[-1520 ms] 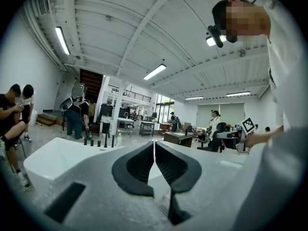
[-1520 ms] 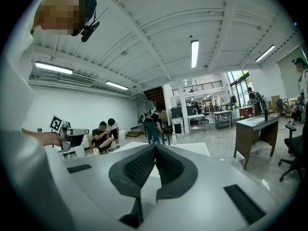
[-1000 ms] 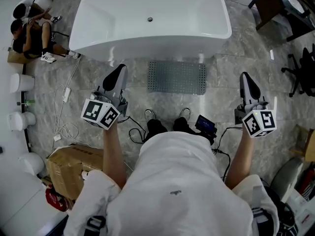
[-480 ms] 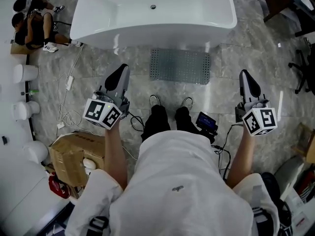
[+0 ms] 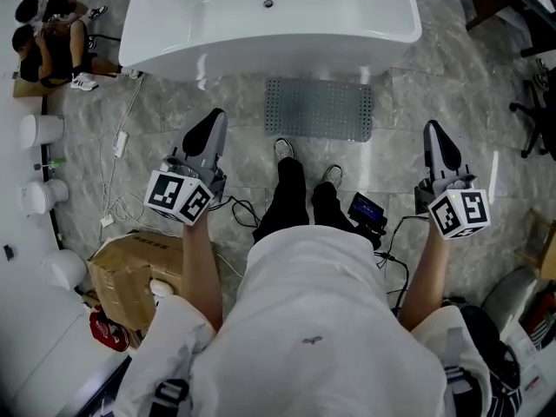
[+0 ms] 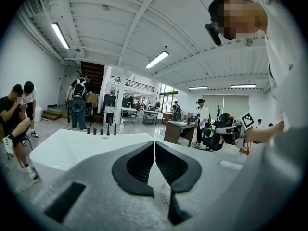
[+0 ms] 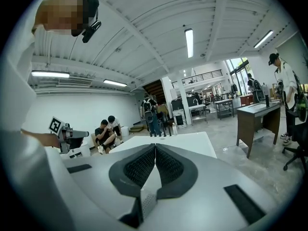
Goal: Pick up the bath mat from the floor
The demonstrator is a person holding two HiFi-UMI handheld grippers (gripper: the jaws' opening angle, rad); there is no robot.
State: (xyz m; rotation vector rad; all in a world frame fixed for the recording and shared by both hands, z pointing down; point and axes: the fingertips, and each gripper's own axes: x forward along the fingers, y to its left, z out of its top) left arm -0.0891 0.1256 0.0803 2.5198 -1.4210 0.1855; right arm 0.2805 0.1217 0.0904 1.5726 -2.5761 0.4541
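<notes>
The left gripper (image 5: 209,127) and right gripper (image 5: 433,134) are hovering clenched, empty; the bath mat (image 5: 319,109) ahead between them is looking limp, light, best pinched at near corners.

Glossy white tub (image 5: 347,20); perforated, seemingly rubber mat (image 5: 319,109); polished stone floor (image 5: 217,102).

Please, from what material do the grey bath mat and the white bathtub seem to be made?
Bath mat: probably rubber or soft plastic, matte grey. A regular grid of small dots or holes covers it.
Bathtub: glossy white, smooth, with rounded edges and light reflections. It could be acrylic or ceramic; the look alone does not settle which.
</notes>
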